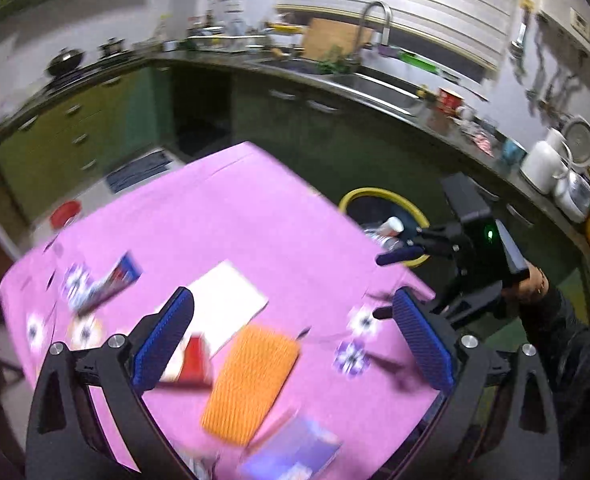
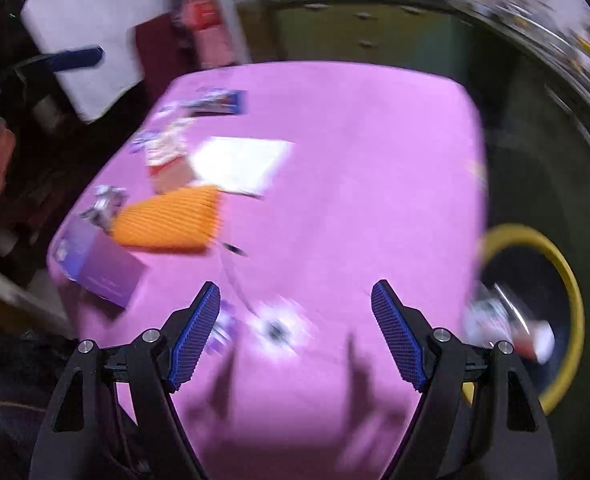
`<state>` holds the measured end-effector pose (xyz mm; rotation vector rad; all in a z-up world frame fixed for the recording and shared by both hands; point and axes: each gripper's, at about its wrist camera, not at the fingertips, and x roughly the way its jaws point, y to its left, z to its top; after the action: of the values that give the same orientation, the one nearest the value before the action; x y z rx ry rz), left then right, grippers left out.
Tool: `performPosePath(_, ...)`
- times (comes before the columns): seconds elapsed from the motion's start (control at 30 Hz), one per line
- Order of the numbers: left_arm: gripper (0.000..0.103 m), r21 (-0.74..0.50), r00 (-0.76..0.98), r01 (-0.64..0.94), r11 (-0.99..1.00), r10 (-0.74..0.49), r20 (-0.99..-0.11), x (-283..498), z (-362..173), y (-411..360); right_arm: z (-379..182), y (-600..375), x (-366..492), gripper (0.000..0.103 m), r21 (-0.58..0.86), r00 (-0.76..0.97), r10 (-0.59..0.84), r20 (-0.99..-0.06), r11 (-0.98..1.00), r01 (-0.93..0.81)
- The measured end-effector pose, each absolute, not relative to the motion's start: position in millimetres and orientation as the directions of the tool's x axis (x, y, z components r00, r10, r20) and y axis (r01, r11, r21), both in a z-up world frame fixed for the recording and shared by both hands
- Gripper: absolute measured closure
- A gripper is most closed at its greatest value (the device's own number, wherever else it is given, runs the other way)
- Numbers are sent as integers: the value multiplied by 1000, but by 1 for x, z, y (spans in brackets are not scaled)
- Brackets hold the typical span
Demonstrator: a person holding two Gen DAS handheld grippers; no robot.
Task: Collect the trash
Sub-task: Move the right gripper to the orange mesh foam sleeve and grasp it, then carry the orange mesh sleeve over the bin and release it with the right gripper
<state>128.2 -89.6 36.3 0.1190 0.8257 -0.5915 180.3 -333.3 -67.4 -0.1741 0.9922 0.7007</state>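
1. The left gripper [image 1: 293,330] hangs over the table [image 1: 255,208], which has a pink cloth on it. Its two blue fingers are wide apart and hold nothing

2. The right gripper [image 2: 295,332] is over the near edge of the table [image 2: 355,140], close to the corner by the bin. Its blue fingers are wide apart too, with nothing between them

3. An orange ridged pack [image 1: 249,384] lies flat near the middle of the table, under the left gripper. From the right side you see the same orange ridged pack [image 2: 167,220] toward the left edge

4. A white sheet [image 1: 227,300] lies just past the orange pack, touching it or nearly so

5. A red and white wrapper [image 1: 193,360] lies beside the orange pack, partly behind the left finger

6. A purple packet [image 2: 103,268] sits at the table's near left corner in the right view

7. A blue wrapper [image 1: 107,280] lies near the far left edge

8. A black bin with a yellow rim [image 1: 383,194] stands on the floor right beside the table's right edge. Some trash [image 2: 507,320] is inside it, too blurry to name

9. A green kitchen counter [image 1: 335,80] runs behind the table
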Motion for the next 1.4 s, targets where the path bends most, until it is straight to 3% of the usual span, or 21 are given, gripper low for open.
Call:
performPosePath(0.1,8,-130,551,484,866,-416,-723,107,25,-63,-70,-301,186,26,159,311,464,-829,729,-665)
performPosePath(0.3,8,-138,601,415,899,-385,-700,73,16,-33,-86,-248,214,27,307,144,536,-832,660,-685)
performPosePath(0.43,8,-138,622,379,915,-363,-694,58,14,-15,-104,-229,232,38,391,45,553,-832,642,-659)
performPosePath(0.63,8,-129,631,361,924,-343,-696,55,11,-4,-110,-214,234,39,419,-2,558,-830,621,-662)
performPosePath(0.73,8,-132,625,361,923,-344,-701,57,8,-4,-112,-207,231,51,420,-18,551,-835,615,-668)
performPosePath(0.87,8,-126,619,366,922,-342,-707,59,4,-5,-108,-203,227,89,387,19,543,-840,622,-681)
performPosePath(0.93,8,-127,616,365,922,-341,-710,60,2,-4,-100,-206,224,95,372,50,552,-832,624,-687)
performPosePath(1.4,8,-124,596,394,911,-356,-720,67,-6,-15,-20,-275,187,96,143,390,479,-786,755,-640)
